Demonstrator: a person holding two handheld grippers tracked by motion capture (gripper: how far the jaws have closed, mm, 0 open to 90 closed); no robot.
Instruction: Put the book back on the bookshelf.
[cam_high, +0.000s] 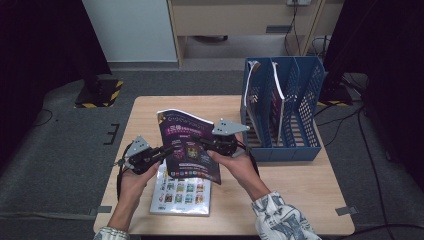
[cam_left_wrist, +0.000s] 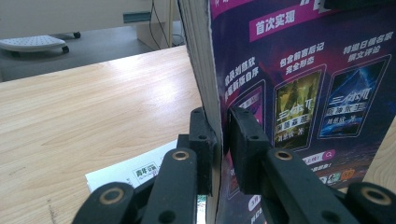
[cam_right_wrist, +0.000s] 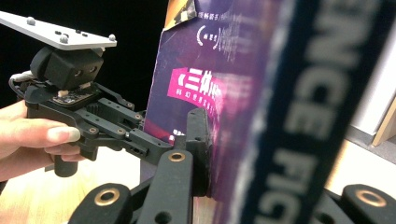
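Note:
A purple magazine (cam_high: 187, 145) is held tilted above the wooden table (cam_high: 295, 185) by both grippers. My left gripper (cam_high: 167, 151) is shut on its left edge; in the left gripper view the jaws (cam_left_wrist: 223, 135) clamp the page block just beside the cover (cam_left_wrist: 299, 93). My right gripper (cam_high: 204, 142) is shut on the magazine's right side. In the right gripper view one jaw presses the cover (cam_right_wrist: 210, 70), the other jaw is hidden behind the blurred spine, and the left gripper (cam_right_wrist: 156, 145) bites the far edge.
A second magazine (cam_high: 182, 192) with a white cover lies flat on the table under the held one, near the front edge. A blue file rack (cam_high: 305, 100) stands at the table's right rear with magazines in its left slots.

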